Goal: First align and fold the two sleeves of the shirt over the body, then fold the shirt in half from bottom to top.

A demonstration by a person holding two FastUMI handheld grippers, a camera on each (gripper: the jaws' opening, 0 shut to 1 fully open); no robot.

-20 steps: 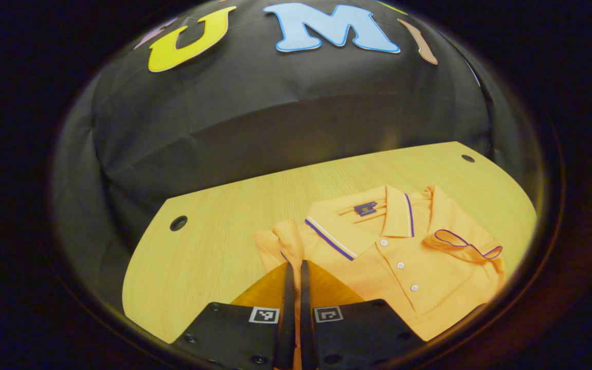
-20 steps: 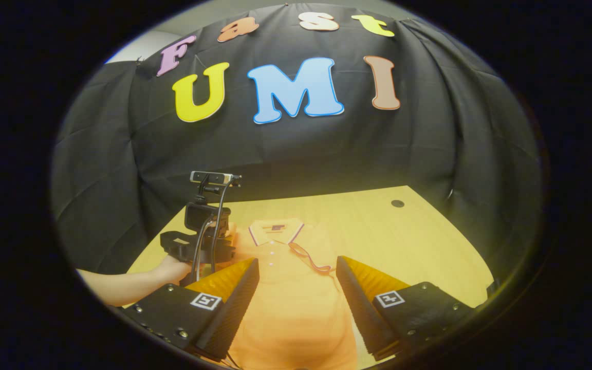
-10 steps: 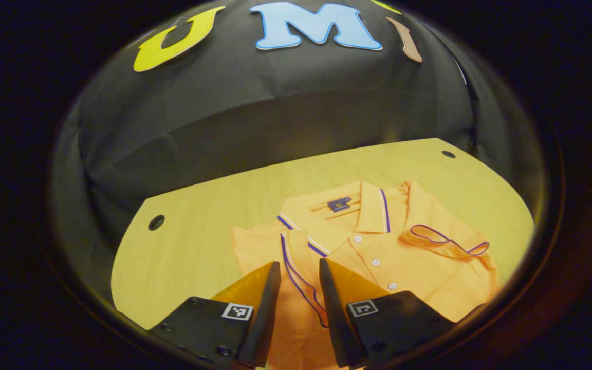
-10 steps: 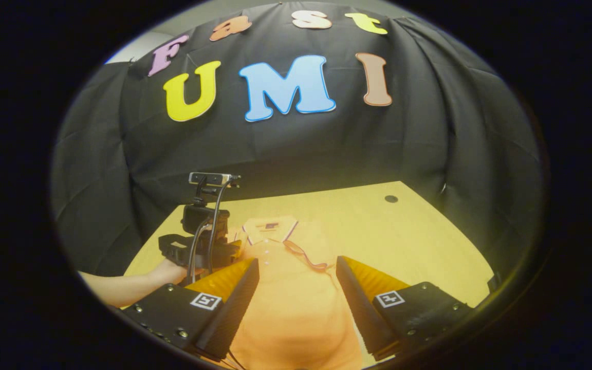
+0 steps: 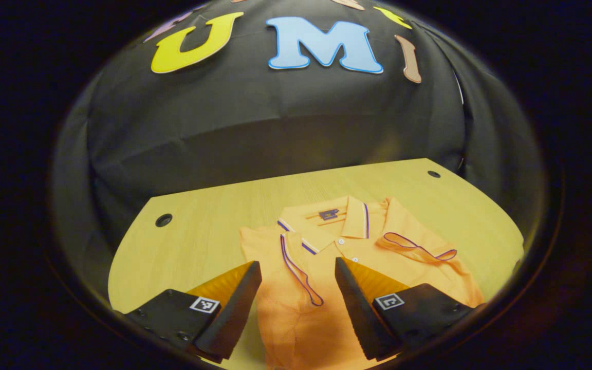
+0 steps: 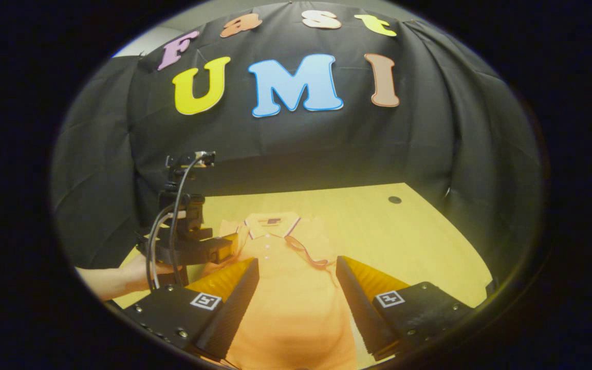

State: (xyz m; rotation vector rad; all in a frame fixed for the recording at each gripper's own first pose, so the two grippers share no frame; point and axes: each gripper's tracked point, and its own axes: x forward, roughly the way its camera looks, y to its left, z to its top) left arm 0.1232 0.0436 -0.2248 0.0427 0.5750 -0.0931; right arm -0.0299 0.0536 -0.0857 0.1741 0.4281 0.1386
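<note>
Left gripper point(image 5: 296, 288) has let go and spread wide.
Both sleeves lie folded over the orange polo shirt point(image 5: 357, 267); right gripper point(image 6: 296, 288) spread too; bottom-to-top fold remains.

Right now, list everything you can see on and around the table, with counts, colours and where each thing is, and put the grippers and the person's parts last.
Orange polo shirt with purple-and-white trim: one, flat on the table, collar toward the wall, both sleeves folded over the body.
Light wooden table: one, under the shirt, with two dark round holes near its far corners.
Black cloth wall: one, behind the table.
Left gripper: one, open, above the shirt's left side.
Right gripper: one, open, above the shirt's lower body.
Hand: one, holding the left gripper, seen in the right gripper view.
</note>
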